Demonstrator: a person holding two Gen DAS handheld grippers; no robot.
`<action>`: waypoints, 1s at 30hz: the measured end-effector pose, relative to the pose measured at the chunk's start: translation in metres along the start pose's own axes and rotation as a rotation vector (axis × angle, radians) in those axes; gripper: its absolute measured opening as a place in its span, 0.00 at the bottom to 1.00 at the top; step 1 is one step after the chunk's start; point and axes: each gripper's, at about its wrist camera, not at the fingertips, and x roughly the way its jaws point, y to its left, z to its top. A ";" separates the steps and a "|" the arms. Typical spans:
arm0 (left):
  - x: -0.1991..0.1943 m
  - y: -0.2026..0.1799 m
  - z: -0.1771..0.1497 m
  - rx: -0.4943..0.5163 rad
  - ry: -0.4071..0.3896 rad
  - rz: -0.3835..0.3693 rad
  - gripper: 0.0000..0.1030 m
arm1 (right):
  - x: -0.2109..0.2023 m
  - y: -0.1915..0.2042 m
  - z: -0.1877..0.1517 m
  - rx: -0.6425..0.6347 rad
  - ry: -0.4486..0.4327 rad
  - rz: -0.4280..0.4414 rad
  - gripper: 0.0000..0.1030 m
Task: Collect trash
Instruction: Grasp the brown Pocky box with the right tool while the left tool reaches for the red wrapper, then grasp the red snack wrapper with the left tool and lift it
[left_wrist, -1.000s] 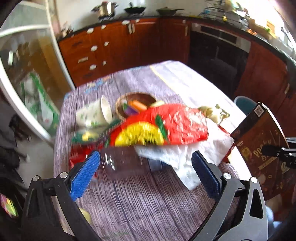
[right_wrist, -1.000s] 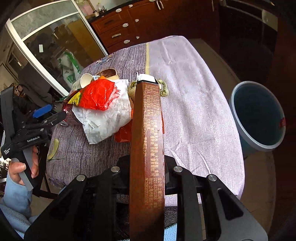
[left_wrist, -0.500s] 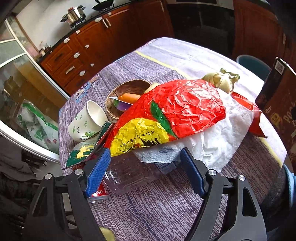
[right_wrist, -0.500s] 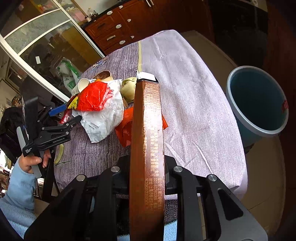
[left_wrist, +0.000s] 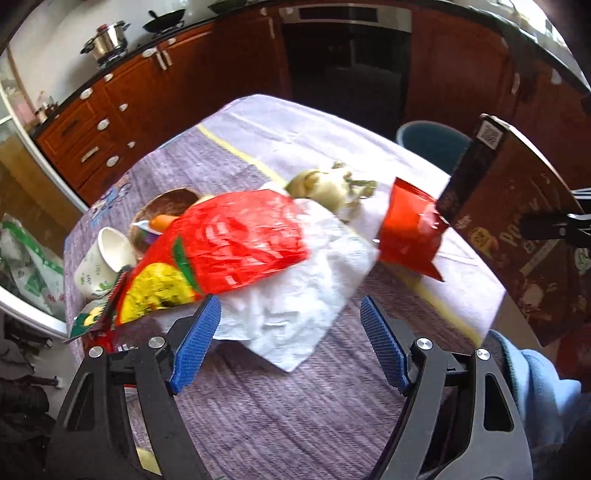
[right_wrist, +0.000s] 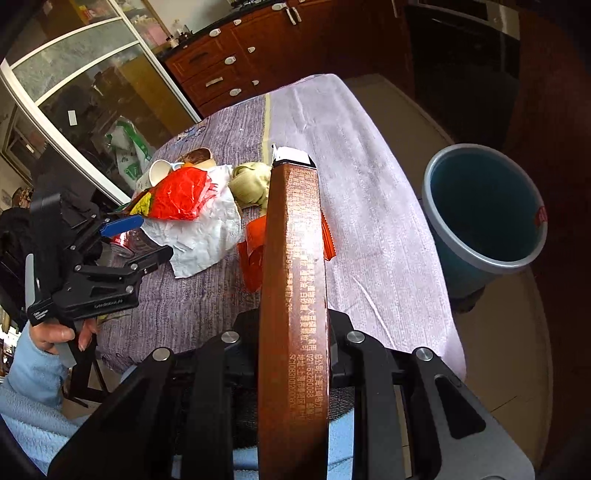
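Note:
My right gripper (right_wrist: 291, 354) is shut on a flat brown snack box (right_wrist: 293, 280), held edge-up above the table's near edge; the box also shows in the left wrist view (left_wrist: 517, 236). My left gripper (left_wrist: 291, 339) is open and empty, just in front of a white paper wrapper (left_wrist: 295, 295) with a red and yellow snack bag (left_wrist: 229, 247) lying on it. A small red wrapper (left_wrist: 410, 229), a pale green crumpled wad (left_wrist: 325, 184) and a paper cup (left_wrist: 99, 262) lie on the table. A blue trash bin (right_wrist: 480, 206) stands on the floor to the right of the table.
A purple and white tablecloth (right_wrist: 354, 177) covers the table. A brown wicker bowl (left_wrist: 166, 210) with small items sits behind the pile. A red can (right_wrist: 123, 240) lies by the left gripper. Wooden cabinets (left_wrist: 147, 92) and a glass door (right_wrist: 85, 92) stand behind.
My left gripper has swung right, from the clear bottle and can to the white wrapper. My right gripper has lifted the brown box nearer the bin side.

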 end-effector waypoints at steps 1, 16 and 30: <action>0.002 -0.012 0.003 0.027 0.000 -0.016 0.77 | 0.001 -0.003 -0.002 0.008 0.006 -0.001 0.20; 0.083 -0.128 0.054 0.341 0.136 -0.166 0.70 | 0.002 -0.064 -0.025 0.128 0.025 0.075 0.20; 0.055 -0.092 0.053 0.086 0.149 -0.205 0.17 | -0.012 -0.097 -0.002 0.201 -0.075 0.114 0.20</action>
